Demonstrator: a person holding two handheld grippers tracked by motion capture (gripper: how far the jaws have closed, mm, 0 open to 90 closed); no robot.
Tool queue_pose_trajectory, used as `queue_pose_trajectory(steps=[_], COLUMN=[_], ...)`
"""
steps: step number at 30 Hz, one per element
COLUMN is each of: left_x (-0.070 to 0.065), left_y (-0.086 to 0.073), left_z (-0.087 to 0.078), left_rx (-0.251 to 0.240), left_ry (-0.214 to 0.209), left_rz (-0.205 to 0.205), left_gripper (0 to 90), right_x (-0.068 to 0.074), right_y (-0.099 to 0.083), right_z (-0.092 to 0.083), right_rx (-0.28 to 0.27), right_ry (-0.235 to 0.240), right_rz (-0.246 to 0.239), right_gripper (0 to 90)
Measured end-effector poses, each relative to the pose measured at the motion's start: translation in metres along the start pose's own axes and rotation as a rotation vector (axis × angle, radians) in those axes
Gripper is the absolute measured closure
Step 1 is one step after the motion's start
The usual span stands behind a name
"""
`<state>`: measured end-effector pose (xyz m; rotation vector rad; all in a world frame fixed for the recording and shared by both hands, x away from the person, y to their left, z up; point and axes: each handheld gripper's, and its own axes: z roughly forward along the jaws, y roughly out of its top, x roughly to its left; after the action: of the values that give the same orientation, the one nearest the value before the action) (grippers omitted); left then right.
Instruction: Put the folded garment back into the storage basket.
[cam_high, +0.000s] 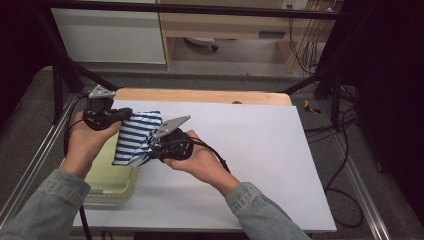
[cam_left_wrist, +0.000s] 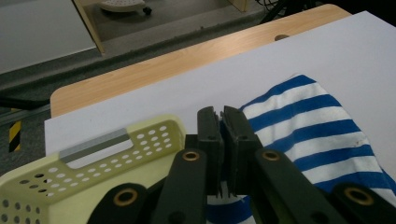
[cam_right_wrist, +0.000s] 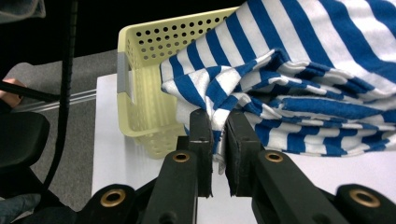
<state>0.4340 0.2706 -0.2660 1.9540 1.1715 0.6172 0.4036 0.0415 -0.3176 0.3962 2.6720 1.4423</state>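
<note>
White bench (cam_high: 260, 150) at frame left: both hand-held grippers, left (cam_high: 125, 116) and right (cam_high: 152, 150), clamp the blue-and-white striped cloth (cam_high: 135, 137) between them, above a pale yellow perforated plastic basket (cam_high: 112, 180).

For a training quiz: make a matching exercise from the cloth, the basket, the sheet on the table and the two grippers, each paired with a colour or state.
1. cloth
2. basket
3. table sheet
4. left gripper and right gripper

a. plain white
b. pale yellow, perforated
c. shut on fabric
d. blue and white stripes

Pairs: 1-d, 2-b, 3-a, 4-c
</note>
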Motion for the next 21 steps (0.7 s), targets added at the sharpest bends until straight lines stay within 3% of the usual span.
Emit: queue_pose_trajectory(steps=[8, 13, 21], left_x=[0.000, 0.004, 0.015], left_y=[0.001, -0.002, -0.008], left_z=[-0.011, -0.013, -0.016], left_rx=[0.002, 0.010, 0.018], left_ry=[0.028, 0.048, 0.059], left_rz=[0.021, 0.033, 0.019], left_gripper=[85.6, 85.6, 85.5], right_x=[0.009, 0.010, 0.011], right_y=[0.003, 0.005, 0.009], right_z=[0.000, 0.003, 0.014], right_rx=[-0.024, -0.051, -0.069], right_ry=[-0.026, -0.015, -0.013], right_rz=[-0.022, -0.031, -0.031], right_gripper=[82.5, 82.5, 82.5])
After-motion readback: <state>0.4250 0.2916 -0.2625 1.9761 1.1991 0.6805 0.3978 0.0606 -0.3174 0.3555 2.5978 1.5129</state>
